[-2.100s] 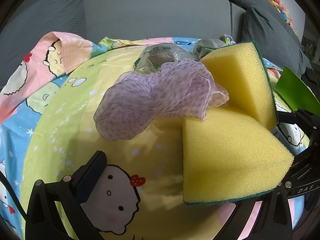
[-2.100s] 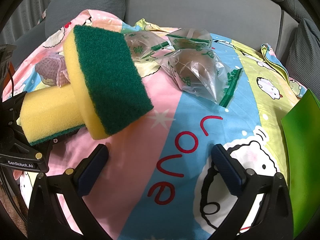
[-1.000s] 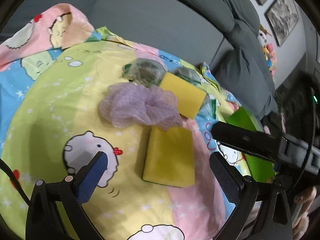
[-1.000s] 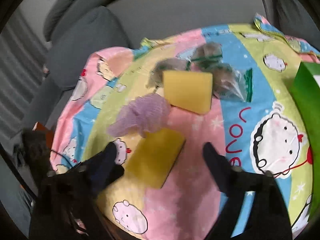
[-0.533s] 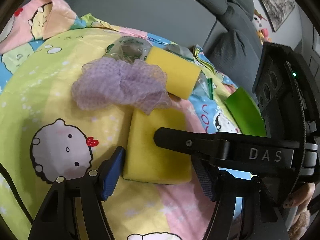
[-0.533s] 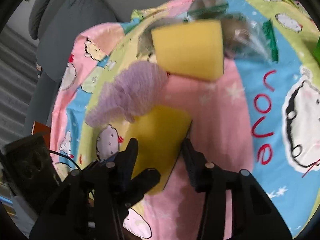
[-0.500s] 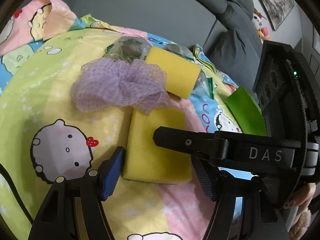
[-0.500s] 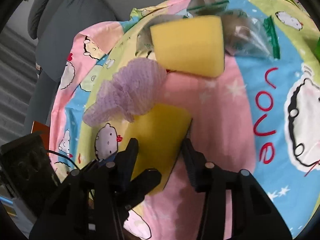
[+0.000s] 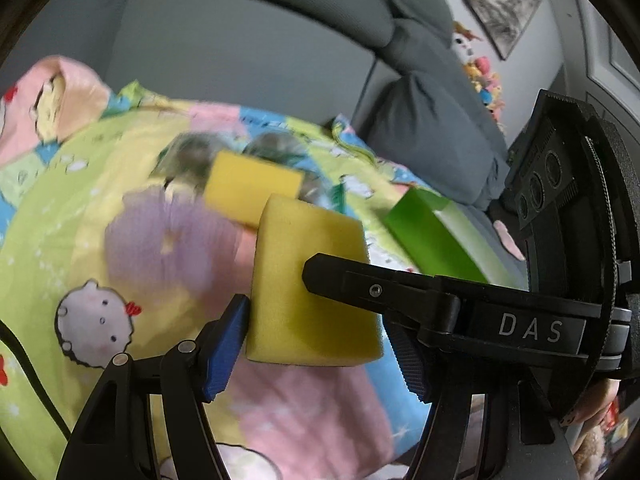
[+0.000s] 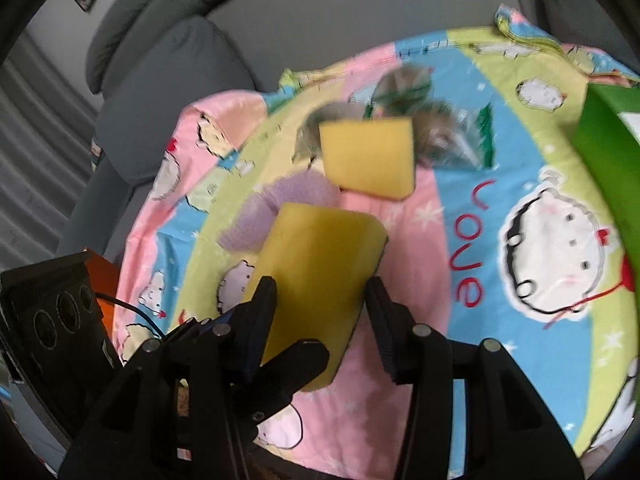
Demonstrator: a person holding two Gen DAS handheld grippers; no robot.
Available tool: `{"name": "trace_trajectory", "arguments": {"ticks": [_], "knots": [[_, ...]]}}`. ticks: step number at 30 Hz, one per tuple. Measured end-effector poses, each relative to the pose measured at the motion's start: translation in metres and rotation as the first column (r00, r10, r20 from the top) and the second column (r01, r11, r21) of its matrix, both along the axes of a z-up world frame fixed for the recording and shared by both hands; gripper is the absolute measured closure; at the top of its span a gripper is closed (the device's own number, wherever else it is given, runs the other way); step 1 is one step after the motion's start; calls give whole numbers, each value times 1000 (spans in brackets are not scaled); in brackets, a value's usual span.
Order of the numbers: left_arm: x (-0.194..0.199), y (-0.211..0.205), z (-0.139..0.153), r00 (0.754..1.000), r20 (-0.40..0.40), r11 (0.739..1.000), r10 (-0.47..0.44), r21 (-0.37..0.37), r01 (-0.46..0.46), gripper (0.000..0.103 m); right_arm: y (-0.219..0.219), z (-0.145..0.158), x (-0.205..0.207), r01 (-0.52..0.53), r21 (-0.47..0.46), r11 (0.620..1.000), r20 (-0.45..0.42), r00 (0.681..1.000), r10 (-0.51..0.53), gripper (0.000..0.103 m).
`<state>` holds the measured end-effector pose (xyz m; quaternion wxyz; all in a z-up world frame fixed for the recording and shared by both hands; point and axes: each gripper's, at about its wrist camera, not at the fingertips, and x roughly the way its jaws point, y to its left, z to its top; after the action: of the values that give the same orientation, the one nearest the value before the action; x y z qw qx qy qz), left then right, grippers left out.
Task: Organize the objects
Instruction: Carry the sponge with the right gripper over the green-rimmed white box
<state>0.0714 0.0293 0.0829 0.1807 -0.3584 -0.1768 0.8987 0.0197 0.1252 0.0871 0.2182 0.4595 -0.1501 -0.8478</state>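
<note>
yellow sponge (image 9: 312, 280) sits clamped between both grippers' fingers (image 9: 228, 332).

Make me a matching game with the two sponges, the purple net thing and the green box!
Things:
1. near sponge
2. far sponge
3. purple net
4. green box

Places:
A. lying in front of the clear bags
B. far right edge of the blanket
C. squeezed between tongs
D. lying left of both sponges

Pairs: 1-C, 2-A, 3-D, 4-B
</note>
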Motion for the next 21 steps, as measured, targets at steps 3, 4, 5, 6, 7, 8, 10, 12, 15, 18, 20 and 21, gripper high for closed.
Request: {"name": "trace_trajectory", "arguments": {"ticks": [3,4,5,6,7,8,10,12,15,18,20,21], "knots": [[7,15,16,999,-38,1000,16,-14,-17,34,15,16,10,11,-28,1000,-49,999,-12,56],[9,20,21,998,-53,1000,15,-22,-16,34,19,20,13,15,-38,999,-58,998,-18,56],[9,26,25,998,-69,999,11,-33,-14,34,23,23,15,19,-45,999,-69,997,-22,56],[9,31,28,997,-79,999,8,-40,-11,34,27,27,18,23,-48,999,-83,996,-27,56],[10,37,32,996,-90,999,4,-45,-8,34,31,31,21,28,-46,999,-98,995,-33,56],[9,40,34,996,-94,999,1,-47,-5,34,35,34,24,35,-47,998,-109,993,-40,56],[9,49,39,994,-107,999,-11,-52,5,34,44,40,30,49,-51,997,-127,990,-56,55],[10,58,43,992,-124,998,-25,-60,18,34,52,43,33,63,-62,996,-140,988,-72,54],[9,73,52,987,-158,997,-38,-72,27,34,69,48,40,104,-99,990,-163,979,-119,54],[9,84,58,981,-184,996,-58,-84,43,34,81,54,45,119,-118,986,-188,972,-140,54],[8,91,61,978,-199,994,-69,-93,51,34,88,58,47,127,-123,984,-205,967,-151,54],[7,95,62,976,-204,994,-71,-94,53,34,92,59,48,132,-126,983,-213,964,-157,54]]}}
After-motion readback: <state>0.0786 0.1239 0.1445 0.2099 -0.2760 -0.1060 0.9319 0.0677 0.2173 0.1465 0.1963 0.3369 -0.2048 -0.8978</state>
